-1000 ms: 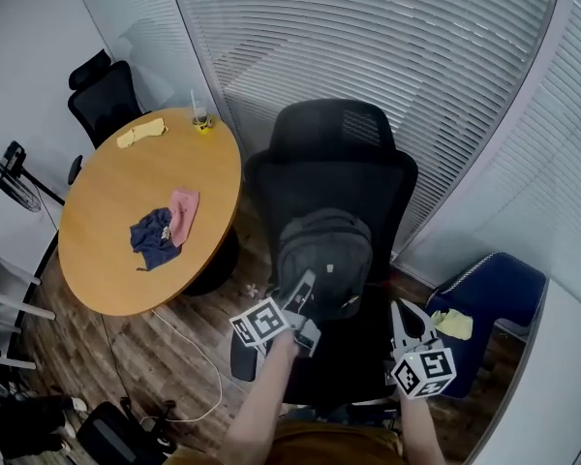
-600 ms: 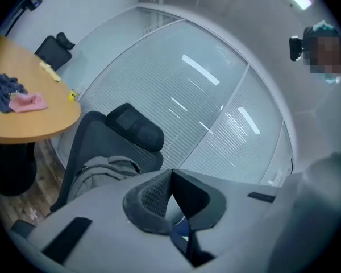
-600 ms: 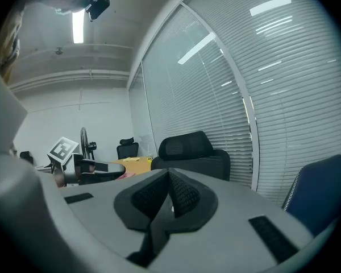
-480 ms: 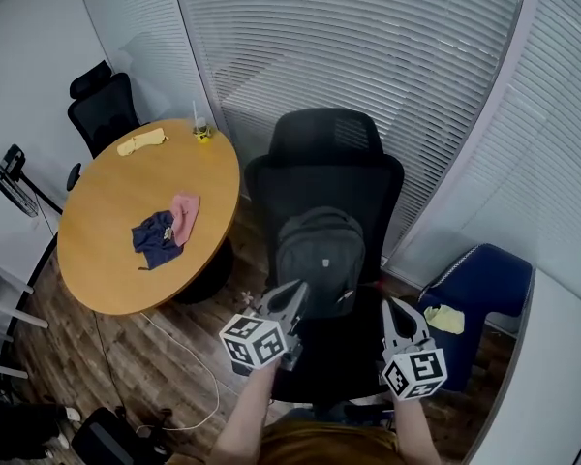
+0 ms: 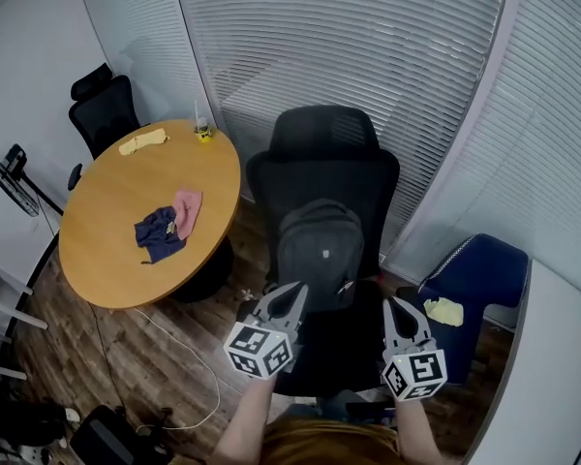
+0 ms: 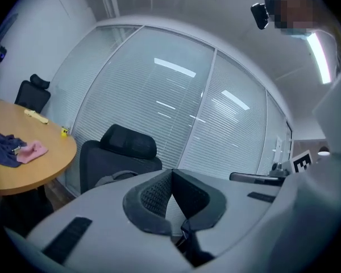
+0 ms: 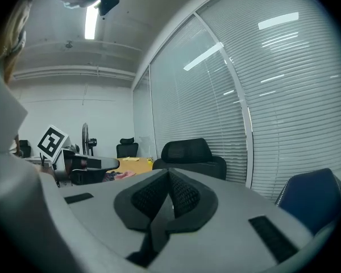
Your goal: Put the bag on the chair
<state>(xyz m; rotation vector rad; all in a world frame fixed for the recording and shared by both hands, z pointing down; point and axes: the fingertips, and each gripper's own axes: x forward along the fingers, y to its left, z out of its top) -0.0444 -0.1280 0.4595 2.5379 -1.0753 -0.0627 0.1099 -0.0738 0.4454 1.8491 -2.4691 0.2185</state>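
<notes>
Bag (image 5: pixel 319 255) stands upright on the chair (image 5: pixel 324 163) seat, leaning on its backrest. The 2 tools, left gripper (image 5: pixel 292 296) and right gripper (image 5: pixel 397 310), are at the chair's front, jaws pressed together, empty. Bag looks soft, slumpy, moderately heavy. Best hold is probably the top handle.

A dark grey backpack, the bag (image 5: pixel 319 252), stands upright on the seat of a black office chair (image 5: pixel 322 177). Its back rests against the chair's backrest, and its front faces outward with a small pale mark near the middle. The top is rounded and the body looks full. The chair has a tall backrest topped by a wide mesh headrest, and its dark seat shows below and to the right of the bag. In the left gripper view the chair (image 6: pixel 122 152) shows from the front, with the bag's rounded top (image 6: pixel 111 178) just visible against the backrest.
</notes>
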